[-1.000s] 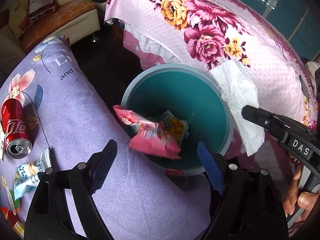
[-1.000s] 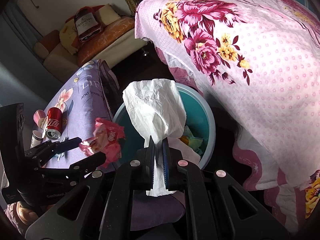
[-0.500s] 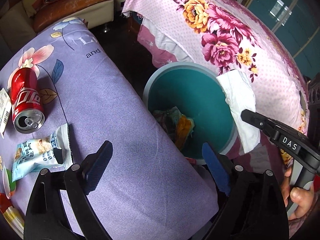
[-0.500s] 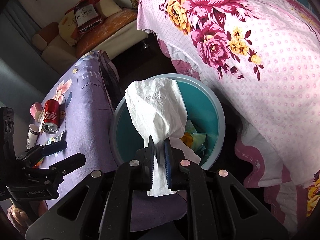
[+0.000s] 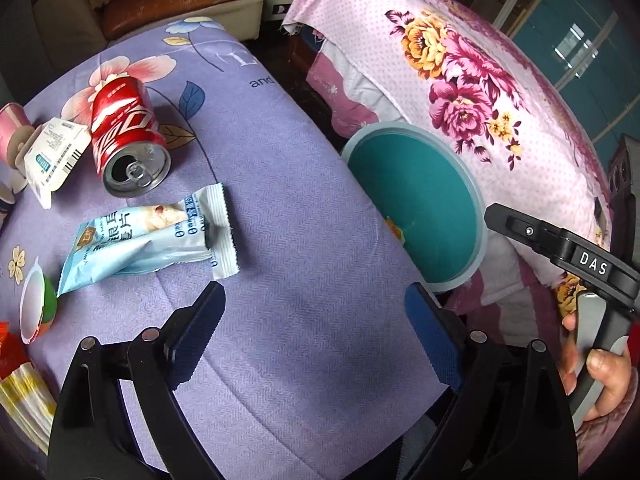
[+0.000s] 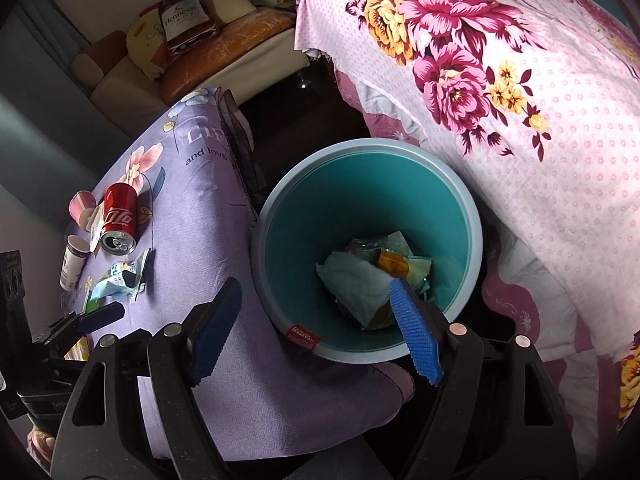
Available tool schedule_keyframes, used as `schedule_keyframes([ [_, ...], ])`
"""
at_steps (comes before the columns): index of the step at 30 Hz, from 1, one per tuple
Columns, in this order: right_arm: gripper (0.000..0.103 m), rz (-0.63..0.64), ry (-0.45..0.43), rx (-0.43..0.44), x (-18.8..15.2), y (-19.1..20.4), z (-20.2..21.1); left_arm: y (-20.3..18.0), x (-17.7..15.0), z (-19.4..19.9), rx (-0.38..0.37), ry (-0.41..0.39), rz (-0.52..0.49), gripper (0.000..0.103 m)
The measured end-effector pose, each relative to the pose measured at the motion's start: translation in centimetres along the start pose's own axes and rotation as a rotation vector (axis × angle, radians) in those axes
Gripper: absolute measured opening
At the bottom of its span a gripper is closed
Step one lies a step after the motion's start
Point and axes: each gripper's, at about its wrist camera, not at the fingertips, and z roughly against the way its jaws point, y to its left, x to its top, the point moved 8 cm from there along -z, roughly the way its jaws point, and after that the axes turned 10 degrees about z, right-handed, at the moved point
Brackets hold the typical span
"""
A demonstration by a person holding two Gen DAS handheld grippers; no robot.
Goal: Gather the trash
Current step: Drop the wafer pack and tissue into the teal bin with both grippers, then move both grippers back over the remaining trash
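In the left wrist view most of the teal bin (image 5: 416,208) is cut off from below by the edge of the purple flowered cloth (image 5: 288,184): only a sliver of orange shows inside it, the rest of its contents hidden. At the far left edge a pink paper cup (image 5: 12,128), a green cup with a peeled foil lid (image 5: 38,304) and something red and yellow-striped are clipped by the lens and hard to identify. The white label (image 5: 54,154) beside the can carries a barcode, its print too small to read.

The left tool (image 5: 312,334) hangs over the cloth-covered bench with its blue-padded jaws wide apart and nothing between them. Ahead of it lies a pale blue snack wrapper (image 5: 148,240), flat on the cloth, and just beyond that a red soda can (image 5: 128,136) on its side, open mouth toward the camera, touching the label.

The right tool (image 6: 316,330) hovers at the near rim of the bin (image 6: 472,216), jaws likewise spread and empty; its right finger (image 6: 416,338) covers part of the heap below. Inside the bin, at the bottom, a white tissue (image 6: 352,276) lies on a jumble of crumpled wrappers (image 6: 400,260), which cannot be told apart.

The bin stands in the gap between the bench and a bed under a pink floral bedspread (image 6: 540,128). A sofa with cushions (image 6: 224,52) sits further back.
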Motion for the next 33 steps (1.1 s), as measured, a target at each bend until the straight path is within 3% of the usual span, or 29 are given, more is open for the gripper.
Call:
schedule_keyframes([
  [17, 0.077, 0.262, 0.094, 0.061, -2.6, 14.6, -0.9, 14.3, -3.4, 8.7, 0.014, -0.123, 0.223, 0.094],
  [26, 0.077, 0.475, 0.196, 0.147, -6.5, 25.8, -2.6, 23.6, -6.3, 13.4, 0.047, -0.221, 0.363, 0.094],
  [33, 0.077, 0.657, 0.287, 0.228, -10.6, 34.9, -4.7, 30.7, -8.7, 14.8, 0.08, -0.255, 0.506, 0.094],
])
